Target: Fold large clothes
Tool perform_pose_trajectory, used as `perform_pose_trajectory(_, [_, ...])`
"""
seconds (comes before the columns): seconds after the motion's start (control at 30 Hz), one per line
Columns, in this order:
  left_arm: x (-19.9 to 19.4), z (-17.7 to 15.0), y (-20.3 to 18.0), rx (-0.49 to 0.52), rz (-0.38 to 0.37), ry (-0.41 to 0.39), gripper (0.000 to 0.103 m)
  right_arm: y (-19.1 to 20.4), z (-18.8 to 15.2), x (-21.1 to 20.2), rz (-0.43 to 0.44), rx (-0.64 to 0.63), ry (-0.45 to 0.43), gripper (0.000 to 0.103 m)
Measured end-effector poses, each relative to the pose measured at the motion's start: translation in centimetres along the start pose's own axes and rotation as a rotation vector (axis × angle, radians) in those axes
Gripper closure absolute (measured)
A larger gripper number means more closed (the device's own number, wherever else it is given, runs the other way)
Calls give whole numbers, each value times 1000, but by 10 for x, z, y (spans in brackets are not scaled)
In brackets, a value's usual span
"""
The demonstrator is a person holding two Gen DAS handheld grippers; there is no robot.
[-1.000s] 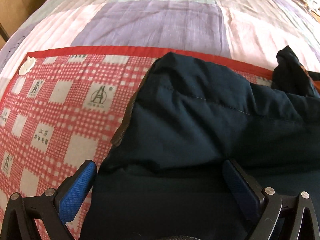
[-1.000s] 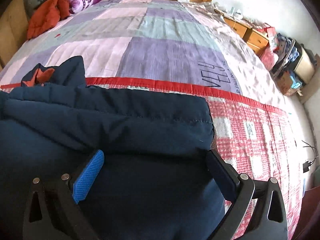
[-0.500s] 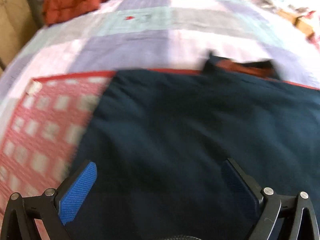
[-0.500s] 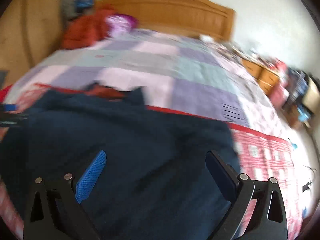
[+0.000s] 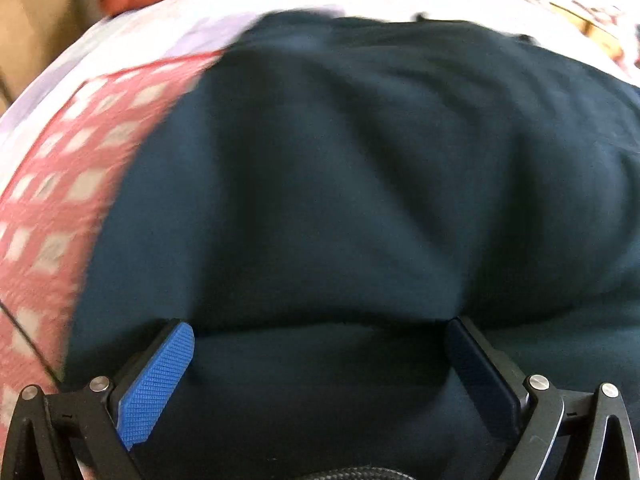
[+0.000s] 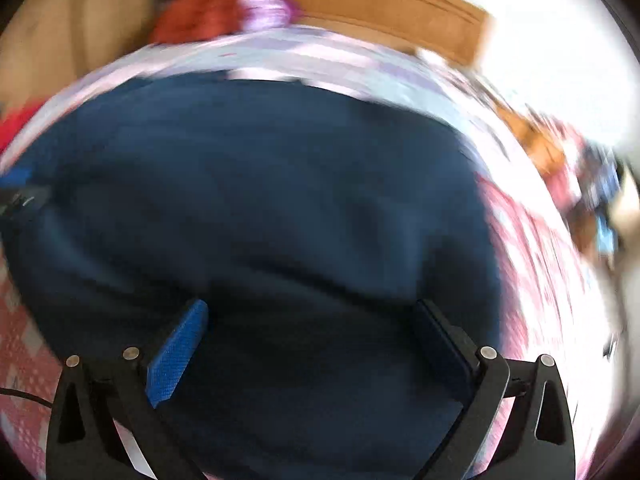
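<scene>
— Since a second ago, what has changed?

— Both my grippers have swung over the dark blue garment point(image 5: 340, 200); its folded-up flap, which stood bunched before, now lies spread wider, and both views have gone blurry with motion.

— Start close. How do your tools stand?

— My left gripper point(image 5: 320, 354) has its fingers wide apart, blue pad point(image 5: 160, 380) on one side, dark pad on the other, with dark cloth lying between them. I cannot tell whether the pads touch it. My right gripper point(image 6: 310, 338) is just as wide apart, cloth filling the gap there too.

— And the garment itself?

— It lies across the red checked blanket point(image 5: 52, 200) near the bed's near edge, a soft ridge running crosswise just past my fingertips in both views. In the right view the checked cloth shows again beyond the garment's right side point(image 6: 532, 248).

— Further out?

— Past the garment's far edge comes the pale lilac patchwork quilt point(image 6: 320, 56). At the head of the bed an orange-red heap point(image 6: 192, 20) sits beside a purple bundle point(image 6: 266, 12), against the wooden headboard point(image 6: 380, 4).
</scene>
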State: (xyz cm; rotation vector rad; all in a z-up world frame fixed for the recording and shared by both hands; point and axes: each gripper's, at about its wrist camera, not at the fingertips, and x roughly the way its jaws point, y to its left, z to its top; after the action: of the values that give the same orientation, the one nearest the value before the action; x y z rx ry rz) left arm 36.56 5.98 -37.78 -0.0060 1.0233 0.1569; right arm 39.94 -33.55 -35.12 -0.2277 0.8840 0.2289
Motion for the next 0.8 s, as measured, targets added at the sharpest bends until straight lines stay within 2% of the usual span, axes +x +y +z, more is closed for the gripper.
perform_pose_trajectory(0.03, [2,-2,12,-2,26,1,0,-25,-8,0,-23,49,22,1])
perform_pose_trajectory(0.1, [6,-3,24,1,14,14,0,-64,-22,0,-63,149,69,1])
perform_pose_trajectory(0.17, [5,-4,24,45,58,5,0,-82,-29,-1,-64,215,87,0])
perform_pose_trajectory(0.27, [9,-4,37,3,72,21,0,-75,-28,2,-97,170,87,1])
perform_pose_trajectory(0.37, [12,-8,59,-87,78,66,0,-81,-30,10,-72,232,104,1])
perform_pose_trajectory(0.5, [3,-7,58,-45,129,88,0,-66,-22,-4,-167,181,103,1])
perform_pose_trajectory(0.57, [-9,-10,54,-25,144,88,0,-59,-21,-20,-186,154,87,1])
perform_pose_trajectory(0.7, [-59,-19,32,-14,58,-6,0,-30,-22,-62,-166,60,-10,1])
perform_pose_trajectory(0.8, [-83,-20,-14,33,-89,-53,0,12,-16,-79,-51,28,-67,1])
